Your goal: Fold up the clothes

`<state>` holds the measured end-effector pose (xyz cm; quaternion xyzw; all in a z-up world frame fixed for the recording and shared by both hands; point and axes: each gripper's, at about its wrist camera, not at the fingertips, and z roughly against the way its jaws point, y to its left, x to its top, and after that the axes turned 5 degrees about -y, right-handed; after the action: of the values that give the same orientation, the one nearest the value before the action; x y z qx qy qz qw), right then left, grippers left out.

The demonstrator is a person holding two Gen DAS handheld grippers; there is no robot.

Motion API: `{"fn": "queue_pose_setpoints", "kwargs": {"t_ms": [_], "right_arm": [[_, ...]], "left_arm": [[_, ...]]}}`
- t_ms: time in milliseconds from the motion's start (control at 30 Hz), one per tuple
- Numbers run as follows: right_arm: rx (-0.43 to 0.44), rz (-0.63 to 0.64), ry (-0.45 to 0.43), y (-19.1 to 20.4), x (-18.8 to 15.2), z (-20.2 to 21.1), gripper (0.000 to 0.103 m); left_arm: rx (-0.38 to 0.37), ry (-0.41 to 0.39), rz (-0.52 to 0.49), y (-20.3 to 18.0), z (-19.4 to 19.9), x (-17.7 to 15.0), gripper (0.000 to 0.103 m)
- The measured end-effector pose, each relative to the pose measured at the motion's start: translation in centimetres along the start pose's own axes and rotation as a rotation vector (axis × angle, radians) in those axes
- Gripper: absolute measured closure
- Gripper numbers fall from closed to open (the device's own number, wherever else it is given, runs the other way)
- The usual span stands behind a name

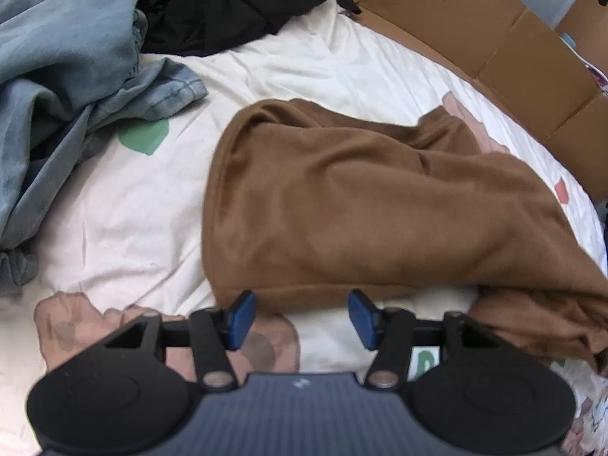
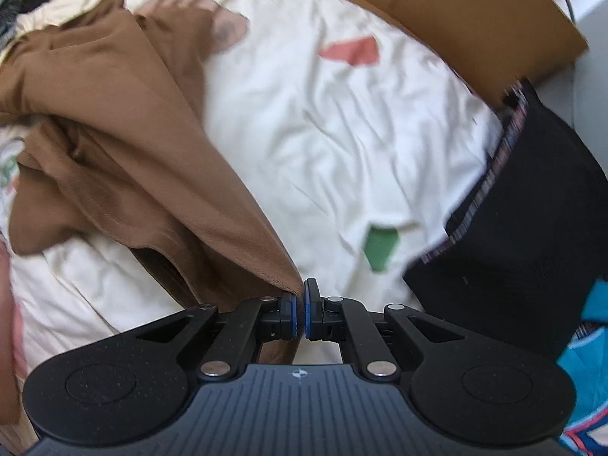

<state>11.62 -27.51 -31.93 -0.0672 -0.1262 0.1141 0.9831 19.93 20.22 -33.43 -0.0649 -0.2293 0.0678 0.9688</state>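
here the brown garment (image 1: 361, 205) lies bunched on a bed covered by a white sheet (image 1: 125, 205) printed with green, red and pink patches. in the left wrist view its near hem runs straight across, just beyond the left gripper (image 1: 300, 317), whose blue-padded jaws stand apart with nothing between them and only bare sheet under the gap. the garment's left edge is a rounded fold, and a broad strip of open sheet lies between it and the blue denim garment (image 1: 64, 76) heaped at the left. a black garment (image 1: 228, 3) sits behind the denim at the far side of the bed. a flattened cardboard sheet (image 1: 494, 26) lines the far right edge of the bed, near the brown cloth's upper corner.

in the right wrist view the right gripper (image 2: 300, 315) has its jaws together, clamped on a pointed corner of the brown garment, and the cloth rises in a taut ridge from the heap at the left to that corner. to the right of the ridge the sheet is open and wrinkled up to the cardboard. a black folded garment (image 2: 524, 220) with a striped band along its edge lies at the right, well apart from the brown cloth, and a teal patterned cloth (image 2: 589, 380) shows at the lower right corner.

counted: two grippers, one brown garment, one denim garment, two black garments, one teal cloth, one cardboard sheet.
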Motion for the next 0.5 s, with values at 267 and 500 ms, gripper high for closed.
{"fn": "queue_pose_setpoints", "kwargs": {"t_ms": [267, 500], "right_arm": [[-0.034, -0.032, 0.053, -1.0, -2.4, -0.7, 0.102], [-0.045, -0.027, 0.083, 0.7, -2.9, -0.5, 0.081]], "left_arm": [[0.029, -0.020, -0.009, 0.9, 0.6, -0.1, 0.040], [0.024, -0.028, 0.031, 2.7, -0.8, 0.8, 0.052]]}}
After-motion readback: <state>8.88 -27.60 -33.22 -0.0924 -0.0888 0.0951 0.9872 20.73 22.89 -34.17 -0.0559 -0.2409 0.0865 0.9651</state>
